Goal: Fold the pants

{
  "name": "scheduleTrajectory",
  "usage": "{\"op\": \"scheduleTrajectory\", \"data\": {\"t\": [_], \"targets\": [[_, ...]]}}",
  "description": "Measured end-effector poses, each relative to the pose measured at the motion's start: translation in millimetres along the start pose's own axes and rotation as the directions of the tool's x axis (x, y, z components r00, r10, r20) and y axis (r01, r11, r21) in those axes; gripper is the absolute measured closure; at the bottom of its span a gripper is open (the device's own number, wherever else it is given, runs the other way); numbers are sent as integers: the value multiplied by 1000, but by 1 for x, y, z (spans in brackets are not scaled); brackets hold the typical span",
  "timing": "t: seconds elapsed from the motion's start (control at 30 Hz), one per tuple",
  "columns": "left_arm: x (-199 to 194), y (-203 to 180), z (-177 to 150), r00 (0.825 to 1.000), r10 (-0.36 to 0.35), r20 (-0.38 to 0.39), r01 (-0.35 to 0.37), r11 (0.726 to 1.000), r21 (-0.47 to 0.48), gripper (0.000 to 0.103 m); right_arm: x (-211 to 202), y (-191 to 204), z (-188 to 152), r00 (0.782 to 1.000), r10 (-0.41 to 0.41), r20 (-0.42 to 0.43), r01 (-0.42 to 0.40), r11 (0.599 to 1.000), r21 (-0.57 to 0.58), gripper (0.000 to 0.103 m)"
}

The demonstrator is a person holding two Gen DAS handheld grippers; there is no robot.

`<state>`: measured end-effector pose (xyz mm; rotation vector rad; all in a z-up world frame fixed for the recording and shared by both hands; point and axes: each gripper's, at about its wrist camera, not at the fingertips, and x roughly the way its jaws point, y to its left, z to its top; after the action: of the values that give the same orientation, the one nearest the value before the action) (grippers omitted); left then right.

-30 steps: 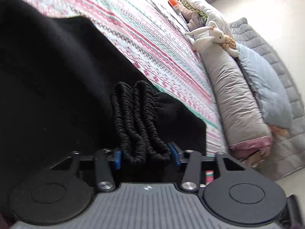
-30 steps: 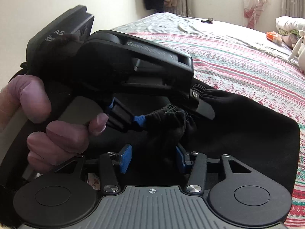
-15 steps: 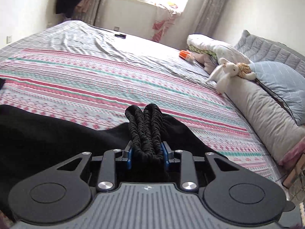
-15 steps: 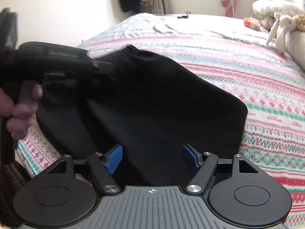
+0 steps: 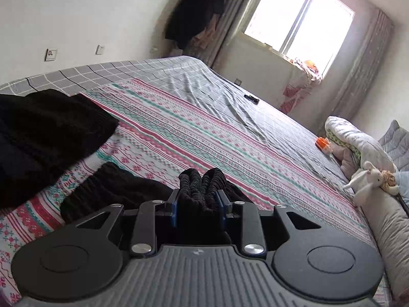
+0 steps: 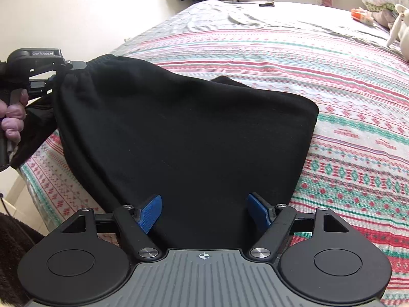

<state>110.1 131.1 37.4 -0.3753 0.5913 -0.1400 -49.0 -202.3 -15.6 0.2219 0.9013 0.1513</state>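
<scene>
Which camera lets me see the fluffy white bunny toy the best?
The left wrist view. The bunny shows whole there, lying on the long grey pillow at the bed's far side. The right wrist view catches only part of it, cut off at the picture's edge.

The black pants (image 6: 184,133) are spread over the striped bedspread, apparently folded double, with the gathered elastic waistband (image 5: 202,181) bunched and lifted.
</scene>
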Motion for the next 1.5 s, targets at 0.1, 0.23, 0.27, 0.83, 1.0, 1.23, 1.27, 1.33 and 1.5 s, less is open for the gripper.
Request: {"op": "scheduleTrajectory", "data": {"t": [0.1, 0.23, 0.27, 0.83, 1.0, 1.23, 1.27, 1.33, 1.5], "targets": [[-5, 19, 6, 999, 26, 21, -25, 999, -29, 54, 4, 5, 3, 1000, 24, -1, -25, 1000, -20, 27], [-9, 44, 8, 997, 67, 43, -64, 997, -52, 54, 8, 12, 0, 999, 37, -10, -38, 998, -49, 27], [-10, 49, 8, 996, 77, 55, -74, 996, -53, 54, 10, 18, -3, 999, 39, -10, -40, 998, -54, 27], [-21, 68, 5, 999, 42, -15, -43, 997, -57, 15, 14, 33, -14, 1000, 23, -8, -24, 997, -73, 25], [-16, 37, -9, 999, 2, -33, 0, 999, 41, 15, 8, 34, -14, 1000, 12, 17, -11, 997, -76, 25], [1, -26, -48, 987, -101, -127, 124, 976, 181, 15, -3, 19, -5, 985, -113, 130, 118, 992, -32, 28], [4, -36, -56, 981, -118, -155, 148, 967, 205, 15, -4, 12, -3, 984, -130, 125, 132, 991, 0, 28], [7, -54, -75, 971, -140, -196, 188, 948, 258, 15, -5, -5, -2, 989, -113, 97, 105, 991, 81, 28], [11, -82, -114, 943, -180, -280, 280, 886, 371, 12, -9, -30, -10, 998, -21, 52, 11, 981, 195, 44]]}}
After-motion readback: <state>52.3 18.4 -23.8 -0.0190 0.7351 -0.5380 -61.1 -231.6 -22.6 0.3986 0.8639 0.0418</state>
